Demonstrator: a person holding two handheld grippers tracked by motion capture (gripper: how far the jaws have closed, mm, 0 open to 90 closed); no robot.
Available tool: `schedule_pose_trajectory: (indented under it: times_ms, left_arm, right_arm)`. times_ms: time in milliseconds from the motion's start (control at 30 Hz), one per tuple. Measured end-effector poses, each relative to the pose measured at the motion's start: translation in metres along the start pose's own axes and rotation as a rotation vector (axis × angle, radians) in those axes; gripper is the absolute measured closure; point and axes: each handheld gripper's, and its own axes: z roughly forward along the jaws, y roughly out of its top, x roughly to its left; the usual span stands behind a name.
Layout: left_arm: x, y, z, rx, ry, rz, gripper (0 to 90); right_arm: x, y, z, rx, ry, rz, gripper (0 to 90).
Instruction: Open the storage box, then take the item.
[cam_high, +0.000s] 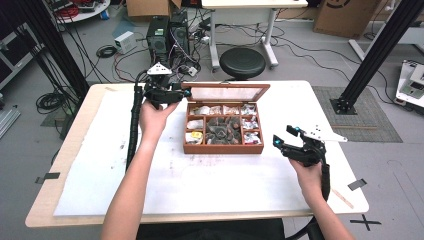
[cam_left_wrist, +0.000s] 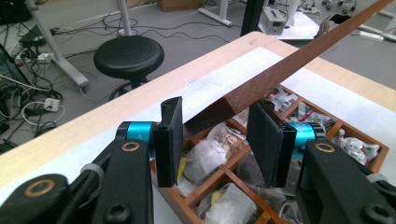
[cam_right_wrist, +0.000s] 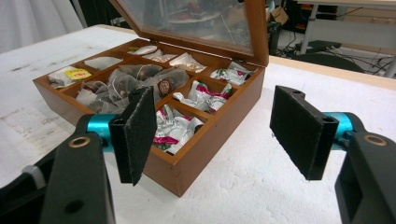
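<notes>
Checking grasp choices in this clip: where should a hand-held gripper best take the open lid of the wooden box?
Probably the lid at its free front corner, approached from the box's left side, where the left hand-held gripper has open jaws straddling it. The frame there is thin and flat-sided, tilted up clear of the compartments.

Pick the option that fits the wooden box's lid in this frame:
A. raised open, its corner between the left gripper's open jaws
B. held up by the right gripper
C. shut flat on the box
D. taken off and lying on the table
A: the lid stands raised over the box, its corner between the open jaws of the left gripper; the right gripper is apart from the box.
</notes>
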Motion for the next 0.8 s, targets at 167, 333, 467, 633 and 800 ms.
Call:
schedule_pose_trajectory:
  times_ms: [167, 333, 467, 633, 800]
  left_arm:
    - [0.002, 0.001, 0.002, -0.010, 0.000, -0.018, 56.1]
    - [0.001, 0.001, 0.002, -0.010, 0.000, -0.024, 56.1]
    - [0.002, 0.001, 0.002, -0.010, 0.001, -0.027, 56.0]
    - [0.003, 0.001, 0.002, -0.016, -0.003, -0.036, 56.0]
    - [0.004, 0.001, 0.002, -0.019, -0.008, -0.039, 56.0]
  right_arm:
    - [0.000, 0.000, 0.000, 0.001, 0.002, 0.002, 32.3]
    - [-0.001, 0.000, -0.001, -0.003, 0.001, 0.001, 32.3]
    - [0.000, 0.000, 0.000, -0.002, 0.004, 0.002, 32.3]
    - [0.000, 0.003, 0.004, 0.002, 0.004, 0.009, 32.4]
    - [-0.002, 0.008, 0.012, 0.017, 0.012, 0.017, 32.8]
